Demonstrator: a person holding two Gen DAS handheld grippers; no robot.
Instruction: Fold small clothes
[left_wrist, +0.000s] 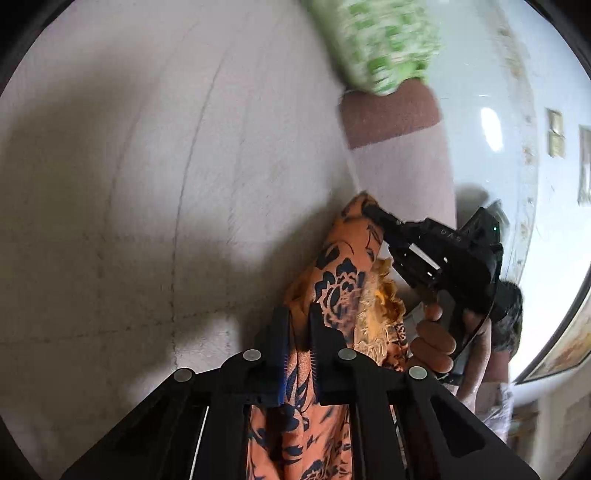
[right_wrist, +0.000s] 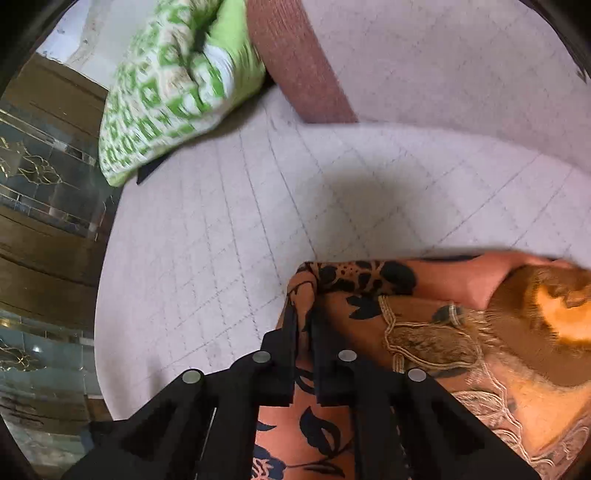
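Left wrist view: the left gripper (left_wrist: 299, 325) has its two black fingers drawn together on a fold of the orange garment (left_wrist: 332, 291), a thin cloth printed with dark blue flowers, and the fabric runs down between the pads and out of the bottom of the picture. The garment lies bunched in a narrow ridge on a pale quilted bedcover (left_wrist: 147, 184), with a patch of cream embroidery and frayed yellow lining showing on its right side. At the far tip of the ridge the right gripper (left_wrist: 369, 211) comes in from the right, its fingers pinched closed on the cloth's corner, and a person's hand (left_wrist: 436, 339) wraps the handle below it. Further back a green-and-white patterned pillow (left_wrist: 384, 44) rests above a reddish-brown strip of fabric (left_wrist: 391, 118), both blurred. Right wrist view: the right gripper (right_wrist: 304, 325) is clamped on a gathered edge of the same orange garment (right_wrist: 369, 295), which spreads to the right and down, showing cream embroidered scrollwork and a fuzzy yellow-brown inner patch. The cloth sits on the quilted bedcover (right_wrist: 229, 221), near its lower right part. The green-and-white pillow (right_wrist: 170, 92) lies well apart at upper left, touching the reddish-brown strip (right_wrist: 295, 62).
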